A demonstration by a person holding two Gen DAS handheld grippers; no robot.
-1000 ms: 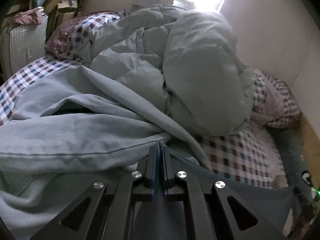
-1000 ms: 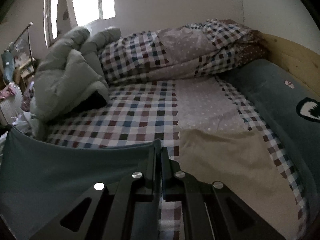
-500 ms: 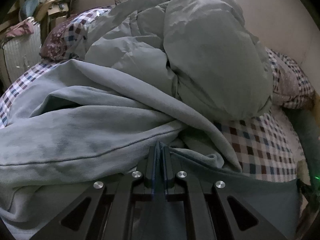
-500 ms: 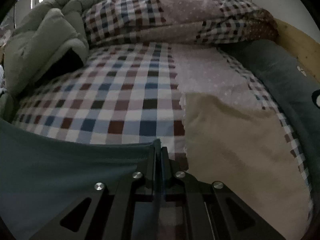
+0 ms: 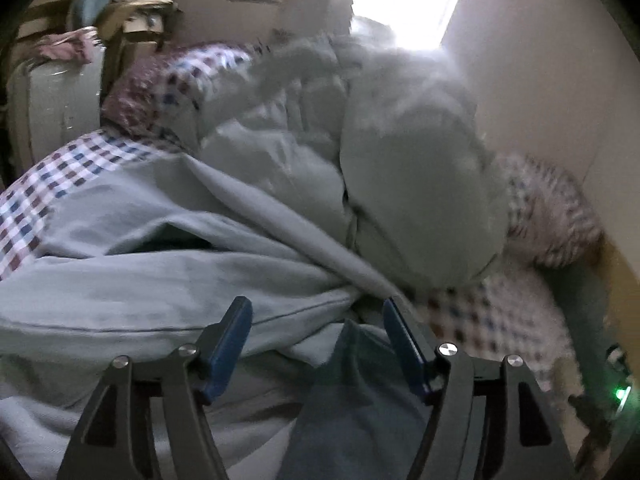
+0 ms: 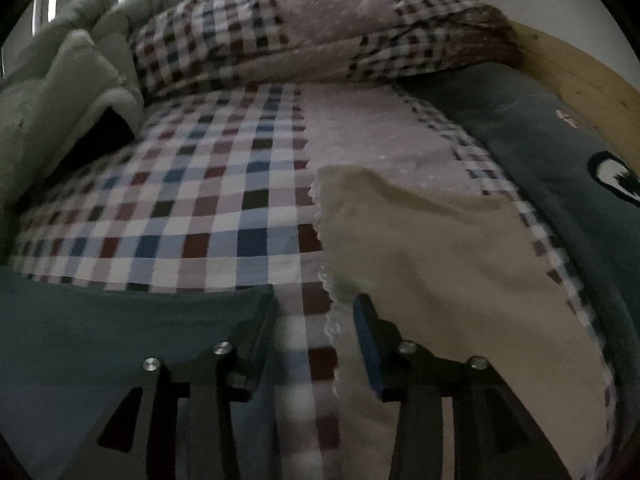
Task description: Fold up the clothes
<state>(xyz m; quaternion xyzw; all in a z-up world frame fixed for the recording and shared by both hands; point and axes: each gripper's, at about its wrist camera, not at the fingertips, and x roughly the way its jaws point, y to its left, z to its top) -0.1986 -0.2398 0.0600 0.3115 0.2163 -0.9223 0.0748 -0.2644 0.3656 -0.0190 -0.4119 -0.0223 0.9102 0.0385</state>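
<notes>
Left wrist view: my left gripper (image 5: pixel 316 314) points down at a bed, and its jaws are spreading apart, with blue pads (image 5: pixel 228 344) standing wide. A dark teal garment (image 5: pixel 352 404) lies below and between them, a raised fold of it near the right pad, but neither pad presses on it. Beneath and to the left sprawls a pale grey-green sheet (image 5: pixel 140 280), rumpled in long folds. Behind it rises a puffy pale green duvet (image 5: pixel 408 184), heaped against the wall. A checked bedsheet (image 5: pixel 48 184) shows at the left edge and again to the right of the duvet. This view is blurred.

Right wrist view: my right gripper (image 6: pixel 316 316) is also tilted down at the bed, its jaws opening, with only bedding visible in the gap. The same teal garment (image 6: pixel 132 328) lies flat at lower left, its edge reaching the left finger; I cannot tell whether they touch. The checked bedsheet (image 6: pixel 208 200) fills the middle, a beige cloth (image 6: pixel 432 248) lies to the right, and a checked pillow (image 6: pixel 304 36) sits at the far end. A dark green cushion (image 6: pixel 560 152) runs along the right side beside a wooden bed frame (image 6: pixel 580 76).
</notes>
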